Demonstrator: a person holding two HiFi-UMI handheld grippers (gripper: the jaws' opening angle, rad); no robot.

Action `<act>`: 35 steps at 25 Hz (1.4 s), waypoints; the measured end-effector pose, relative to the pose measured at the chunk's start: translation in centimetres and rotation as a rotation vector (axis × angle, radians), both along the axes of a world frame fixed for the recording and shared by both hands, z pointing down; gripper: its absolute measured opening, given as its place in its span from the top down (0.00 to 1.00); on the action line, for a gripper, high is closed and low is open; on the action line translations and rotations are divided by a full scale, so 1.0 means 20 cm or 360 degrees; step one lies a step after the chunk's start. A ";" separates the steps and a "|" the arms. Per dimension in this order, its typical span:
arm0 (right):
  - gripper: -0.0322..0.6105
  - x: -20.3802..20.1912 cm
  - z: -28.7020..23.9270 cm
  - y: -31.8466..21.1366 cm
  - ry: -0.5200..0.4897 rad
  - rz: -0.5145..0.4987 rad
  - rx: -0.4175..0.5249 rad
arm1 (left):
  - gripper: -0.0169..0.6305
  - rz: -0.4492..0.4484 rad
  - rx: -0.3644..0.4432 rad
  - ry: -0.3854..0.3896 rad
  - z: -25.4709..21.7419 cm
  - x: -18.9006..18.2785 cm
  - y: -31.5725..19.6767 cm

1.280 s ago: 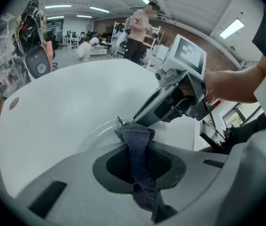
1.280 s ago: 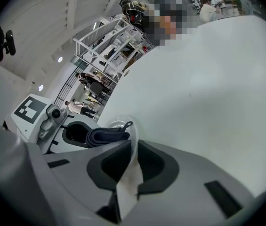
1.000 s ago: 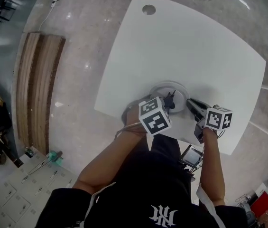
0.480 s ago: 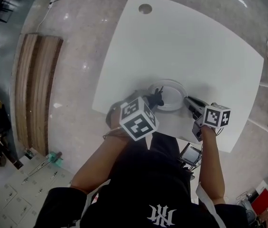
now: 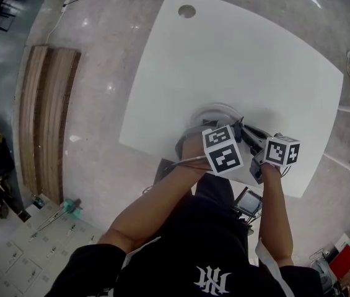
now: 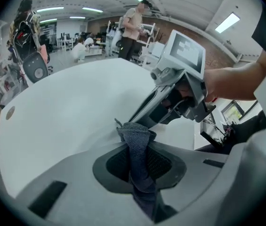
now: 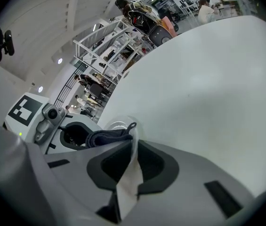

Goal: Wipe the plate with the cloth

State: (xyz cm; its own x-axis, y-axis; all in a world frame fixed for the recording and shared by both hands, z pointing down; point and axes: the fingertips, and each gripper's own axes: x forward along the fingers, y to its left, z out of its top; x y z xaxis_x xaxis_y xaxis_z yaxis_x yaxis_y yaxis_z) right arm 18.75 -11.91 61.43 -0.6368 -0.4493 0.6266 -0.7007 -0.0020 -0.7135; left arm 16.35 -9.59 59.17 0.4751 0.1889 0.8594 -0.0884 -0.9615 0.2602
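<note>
Between the jaws of my left tool I am pinching the dark cloth, sweeping it back across the plate toward my right tool, which is clamping the plate's rim against the tabletop; wiping is progressing.

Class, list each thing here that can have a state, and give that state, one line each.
left hand-held gripper: shut on the cloth
right hand-held gripper: shut on the plate at its rim
cloth: bunched up, pinched, lying against the plate
plate: gripped by its rim, cloth on it
</note>
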 end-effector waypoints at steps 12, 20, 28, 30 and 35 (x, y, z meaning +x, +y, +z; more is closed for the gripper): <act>0.89 0.01 0.01 0.01 0.0005 0.0005 0.0012 | 0.90 -0.0262 0.0070 -0.0108 0.05 -0.40 -0.23; 0.89 -0.03 -0.02 0.03 0.0022 0.0016 0.0025 | 0.90 -0.0405 0.0133 -0.0162 -0.04 -0.73 -0.31; 0.89 0.00 -0.04 0.03 -0.0045 0.0096 0.0071 | 0.90 -0.0450 0.0116 -0.0182 -0.06 -0.82 -0.27; 0.89 0.00 -0.05 0.04 -0.0040 0.0100 0.0069 | 0.90 -0.0462 0.0104 -0.0184 -0.08 -0.86 -0.26; 0.87 0.06 -0.06 0.06 0.0024 0.0129 0.0059 | 0.90 -0.0530 0.0090 -0.0125 -0.18 -0.94 -0.26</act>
